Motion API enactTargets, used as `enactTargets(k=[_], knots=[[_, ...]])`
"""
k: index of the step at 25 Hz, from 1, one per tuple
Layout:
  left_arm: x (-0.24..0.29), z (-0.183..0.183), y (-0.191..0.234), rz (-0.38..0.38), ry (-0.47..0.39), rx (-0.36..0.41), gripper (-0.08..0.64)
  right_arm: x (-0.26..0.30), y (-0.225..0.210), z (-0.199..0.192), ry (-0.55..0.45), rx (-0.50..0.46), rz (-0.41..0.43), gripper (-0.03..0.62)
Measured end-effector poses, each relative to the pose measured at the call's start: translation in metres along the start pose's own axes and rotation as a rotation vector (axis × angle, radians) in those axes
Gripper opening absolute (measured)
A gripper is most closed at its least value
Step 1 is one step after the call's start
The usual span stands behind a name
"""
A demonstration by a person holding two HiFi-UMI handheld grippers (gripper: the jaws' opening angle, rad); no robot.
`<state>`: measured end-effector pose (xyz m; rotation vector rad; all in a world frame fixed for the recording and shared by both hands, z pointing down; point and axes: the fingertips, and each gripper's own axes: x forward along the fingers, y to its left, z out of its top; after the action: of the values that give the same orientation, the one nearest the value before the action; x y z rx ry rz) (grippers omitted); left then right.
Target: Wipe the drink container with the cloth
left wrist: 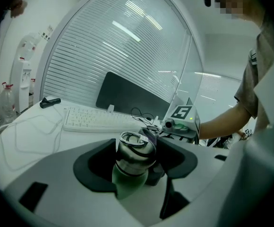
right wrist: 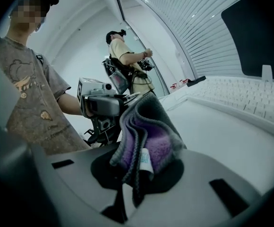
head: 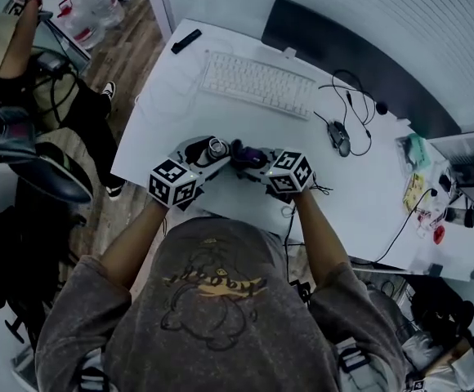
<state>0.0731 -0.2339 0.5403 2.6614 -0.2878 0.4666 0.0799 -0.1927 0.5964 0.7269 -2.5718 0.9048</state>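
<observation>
1. Nearest in the head view is the person's grey printed shirt (head: 212, 300). Both forearms reach forward over the near edge of the white desk (head: 359, 194).
2. The left gripper (left wrist: 136, 167) is clenched on the drink container (left wrist: 133, 150). The container's green lower body sits deep between the two dark pads. Its steel neck and ring-handled lid stick out past the pads, pointing away from the gripper's camera.
3. The right gripper (right wrist: 137, 174) pinches a folded cloth (right wrist: 149, 138), grey outside and purple inside. The jaws grasp its lower folds together with a small white label. The rest stands up out of the jaws and droops over toward the left gripper.
4. The two grippers face each other just above the desk's near edge. The cloth's free fold lies against the right side of the container's lid. It looks to be touching, though the dim left gripper view does not settle that.
5. Beyond them lies a white keyboard (head: 257, 82), with a corded mouse (head: 339, 137) to its right.
6. Farther back stands a dark monitor (head: 351, 64), and a black remote (head: 185, 41) lies at the desk's far left corner.
7. Off the desk to the left, another person (head: 24, 47) stands on the wooden floor.
</observation>
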Motion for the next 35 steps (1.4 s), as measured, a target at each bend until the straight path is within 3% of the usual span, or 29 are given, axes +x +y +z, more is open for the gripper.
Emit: enactTargets(k=[15, 24, 35], knots=[[0.000, -0.001, -0.003, -0.008, -0.004, 0.010, 0.275, 0.029, 0.037, -0.012, -0.088, 0.087, -0.030, 0.051], [0.000, -0.001, -0.002, -0.011, 0.000, 0.013, 0.275, 0.052, 0.051, -0.005, -0.143, 0.138, -0.013, 0.051], [0.000, 0.000, -0.003, -0.009, -0.002, 0.015, 0.275, 0.076, 0.056, 0.007, -0.220, 0.197, -0.062, 0.051]])
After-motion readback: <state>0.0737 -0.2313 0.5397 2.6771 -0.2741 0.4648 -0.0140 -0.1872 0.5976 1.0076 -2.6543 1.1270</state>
